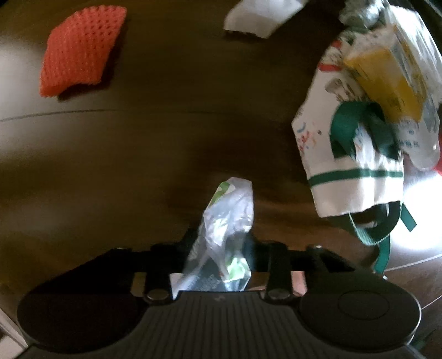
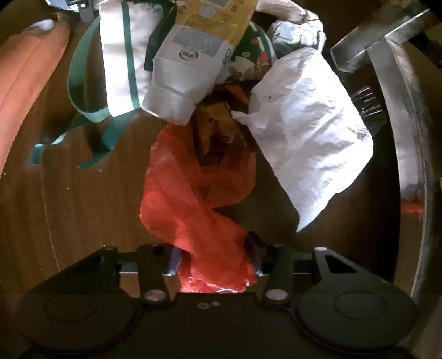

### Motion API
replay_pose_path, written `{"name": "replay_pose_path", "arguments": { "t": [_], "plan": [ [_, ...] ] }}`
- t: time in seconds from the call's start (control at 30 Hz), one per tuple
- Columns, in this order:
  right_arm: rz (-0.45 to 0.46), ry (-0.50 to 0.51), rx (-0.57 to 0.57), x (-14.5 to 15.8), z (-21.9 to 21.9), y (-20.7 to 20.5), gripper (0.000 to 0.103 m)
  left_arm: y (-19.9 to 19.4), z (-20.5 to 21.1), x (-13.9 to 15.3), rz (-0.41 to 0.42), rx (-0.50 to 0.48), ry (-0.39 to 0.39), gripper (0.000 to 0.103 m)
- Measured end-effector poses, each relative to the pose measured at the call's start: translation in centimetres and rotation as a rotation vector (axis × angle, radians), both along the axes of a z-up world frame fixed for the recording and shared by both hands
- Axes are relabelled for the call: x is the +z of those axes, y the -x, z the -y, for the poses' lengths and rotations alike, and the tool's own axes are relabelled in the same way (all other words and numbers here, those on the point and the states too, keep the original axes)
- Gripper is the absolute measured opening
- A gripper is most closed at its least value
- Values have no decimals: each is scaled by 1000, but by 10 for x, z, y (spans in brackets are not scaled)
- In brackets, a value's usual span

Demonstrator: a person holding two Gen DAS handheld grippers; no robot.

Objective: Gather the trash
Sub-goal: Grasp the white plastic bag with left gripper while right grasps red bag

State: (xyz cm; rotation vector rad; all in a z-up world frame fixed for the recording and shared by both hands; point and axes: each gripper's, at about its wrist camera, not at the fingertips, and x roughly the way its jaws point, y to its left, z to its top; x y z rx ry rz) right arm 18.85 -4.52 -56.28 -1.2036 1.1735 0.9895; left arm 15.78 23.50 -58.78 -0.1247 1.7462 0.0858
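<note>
In the left wrist view a crumpled clear plastic wrapper [image 1: 229, 210] with green print stands on the dark wooden table [image 1: 110, 165]. It sits between the fingers of my left gripper [image 1: 221, 243], which press on its lower part. In the right wrist view a red plastic bag [image 2: 187, 198] lies twisted on the table, and my right gripper [image 2: 215, 254] is closed around its near end. Both grippers point down at the tabletop.
An orange foam net [image 1: 80, 49] and a white paper [image 1: 257, 16] lie at the far side. A white cloth bag with green straps [image 1: 356, 176] holds a yellow carton [image 1: 386, 80]. A white paper bag [image 2: 309, 138], a white-yellow pouch [image 2: 187, 69] and a metal frame [image 2: 392, 82] crowd the right view.
</note>
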Motion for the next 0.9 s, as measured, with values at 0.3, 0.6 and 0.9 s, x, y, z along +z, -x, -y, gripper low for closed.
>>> {"name": "replay_pose_path", "arguments": {
  "t": [0.3, 0.6, 0.9],
  "plan": [
    [-45, -61, -64, 45, 7, 4, 33, 12, -15, 29, 41, 137, 11, 15],
    [-12, -161, -236, 122, 12, 19, 32, 20, -15, 104, 168, 237, 2, 14],
    [109, -302, -320, 205, 16, 26, 32, -3, -41, 190, 359, 280, -40, 14]
  ]
}}
